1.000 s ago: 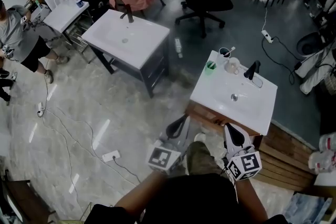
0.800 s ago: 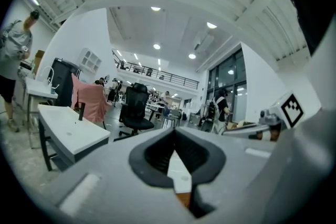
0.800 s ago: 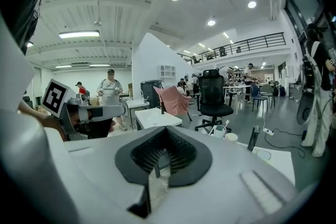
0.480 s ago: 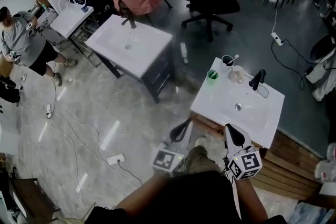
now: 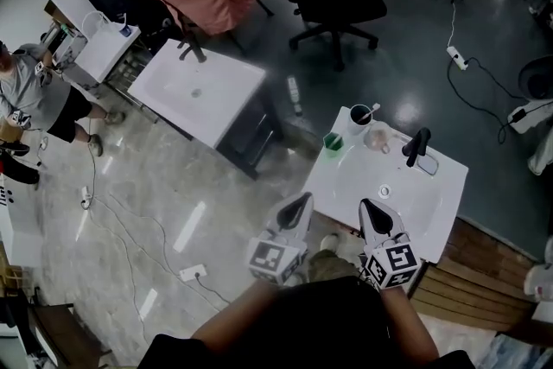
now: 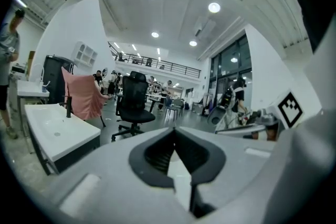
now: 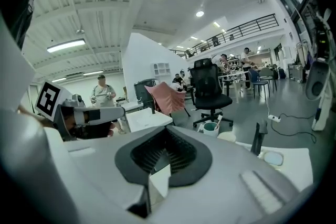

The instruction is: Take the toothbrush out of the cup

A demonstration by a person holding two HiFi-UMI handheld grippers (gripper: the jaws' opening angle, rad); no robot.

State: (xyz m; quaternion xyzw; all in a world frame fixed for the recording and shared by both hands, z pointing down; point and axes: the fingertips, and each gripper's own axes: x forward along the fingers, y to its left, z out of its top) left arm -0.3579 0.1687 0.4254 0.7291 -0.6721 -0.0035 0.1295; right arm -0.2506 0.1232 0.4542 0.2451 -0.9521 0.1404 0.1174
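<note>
Presently: toothbrush (image 5: 369,110) leaning in cup (image 5: 357,122) at the counter's (image 5: 346,177) far corner; left tongs (image 5: 301,200) and right tongs (image 5: 370,207) closed, empty, well short, so best open one, pinch the handle, lift straight.

Empty gripper (image 7: 166,131), cup (image 7: 211,128) ahead

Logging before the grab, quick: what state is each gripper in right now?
Left gripper: shut, holding nothing.
Right gripper: shut, holding nothing.
</note>
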